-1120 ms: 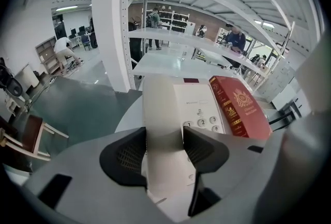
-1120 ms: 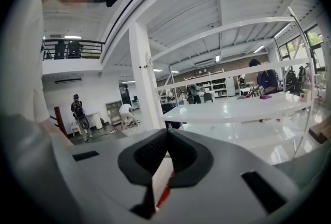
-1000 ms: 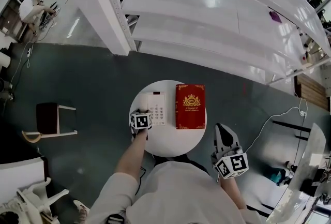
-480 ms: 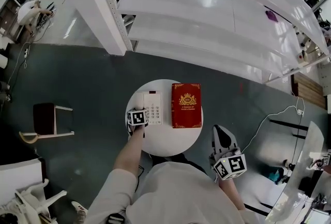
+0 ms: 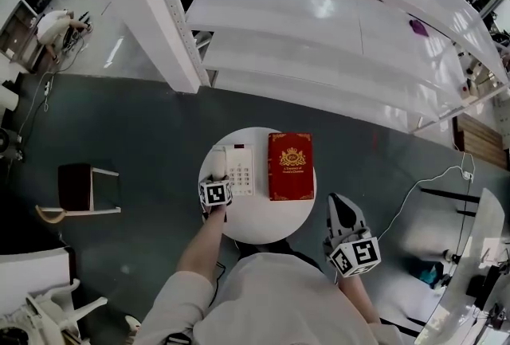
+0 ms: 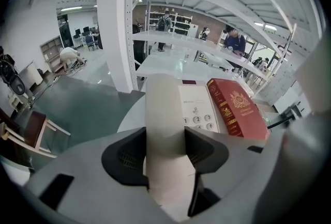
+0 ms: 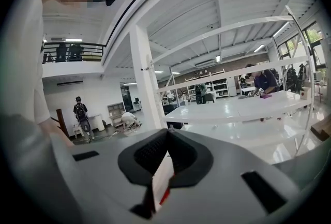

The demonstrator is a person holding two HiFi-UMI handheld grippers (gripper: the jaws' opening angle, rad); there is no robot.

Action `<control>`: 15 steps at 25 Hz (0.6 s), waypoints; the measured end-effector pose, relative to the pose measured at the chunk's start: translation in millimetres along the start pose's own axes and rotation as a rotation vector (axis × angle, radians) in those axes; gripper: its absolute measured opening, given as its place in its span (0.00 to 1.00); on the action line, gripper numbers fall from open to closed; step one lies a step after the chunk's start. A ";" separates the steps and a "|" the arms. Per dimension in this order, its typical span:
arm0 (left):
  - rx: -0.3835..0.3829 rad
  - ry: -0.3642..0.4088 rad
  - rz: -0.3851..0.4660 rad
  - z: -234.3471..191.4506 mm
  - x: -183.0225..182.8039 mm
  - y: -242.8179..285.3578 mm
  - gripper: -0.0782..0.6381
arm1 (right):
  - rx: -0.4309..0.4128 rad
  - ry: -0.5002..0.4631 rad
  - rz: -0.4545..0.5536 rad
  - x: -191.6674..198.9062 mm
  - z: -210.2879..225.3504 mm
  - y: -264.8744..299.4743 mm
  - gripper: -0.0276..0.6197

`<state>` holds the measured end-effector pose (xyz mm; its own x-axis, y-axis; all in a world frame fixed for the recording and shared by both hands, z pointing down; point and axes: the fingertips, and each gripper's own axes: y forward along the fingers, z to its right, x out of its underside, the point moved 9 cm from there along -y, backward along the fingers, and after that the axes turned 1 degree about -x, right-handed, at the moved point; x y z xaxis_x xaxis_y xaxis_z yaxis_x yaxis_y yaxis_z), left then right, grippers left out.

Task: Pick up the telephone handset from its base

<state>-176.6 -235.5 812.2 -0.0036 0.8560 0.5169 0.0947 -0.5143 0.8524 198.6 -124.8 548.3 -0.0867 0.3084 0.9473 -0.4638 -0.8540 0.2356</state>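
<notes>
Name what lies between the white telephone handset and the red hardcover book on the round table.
The white telephone base with its keypad, shown best in the left gripper view.

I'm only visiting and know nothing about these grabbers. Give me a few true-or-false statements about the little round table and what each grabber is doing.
1. The left gripper has its jaws closed on the white handset. True.
2. The red book lies left of the telephone. False: it lies to its right.
3. The right gripper grips the book. False: it hangs beside the table, jaws together on nothing.
4. The table is round and white. True.
</notes>
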 end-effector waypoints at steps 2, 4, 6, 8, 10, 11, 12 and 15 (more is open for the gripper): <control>0.015 -0.002 0.030 0.9 3.6 -8.0 0.42 | -0.015 -0.002 0.004 0.4 -2.4 2.1 0.06; 0.040 -0.028 0.049 1.5 10.3 -17.9 0.42 | -0.030 -0.005 0.005 0.1 -6.0 3.4 0.06; 0.073 -0.070 0.077 -0.1 15.3 -29.0 0.42 | -0.045 -0.008 0.010 -0.8 -10.4 5.8 0.06; 0.095 -0.104 0.108 -2.9 18.9 -39.5 0.42 | -0.060 -0.011 0.018 -0.9 -14.9 9.4 0.06; 0.114 -0.125 0.132 -6.3 22.8 -50.5 0.42 | -0.075 -0.013 0.025 -1.0 -20.3 12.1 0.05; 0.123 -0.133 0.142 -8.1 24.6 -56.9 0.42 | -0.082 -0.014 0.027 -1.5 -23.3 12.9 0.06; 0.133 -0.141 0.153 -9.9 26.3 -64.0 0.42 | -0.089 -0.016 0.028 -2.1 -26.3 13.5 0.05; 0.163 -0.159 0.196 -14.9 32.0 -86.8 0.42 | -0.110 -0.022 0.034 -2.6 -35.4 13.5 0.05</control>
<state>-199.7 -164.3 756.0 0.1855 0.7452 0.6405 0.2372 -0.6665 0.7068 161.3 -122.4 541.3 -0.0852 0.2702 0.9590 -0.5553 -0.8121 0.1794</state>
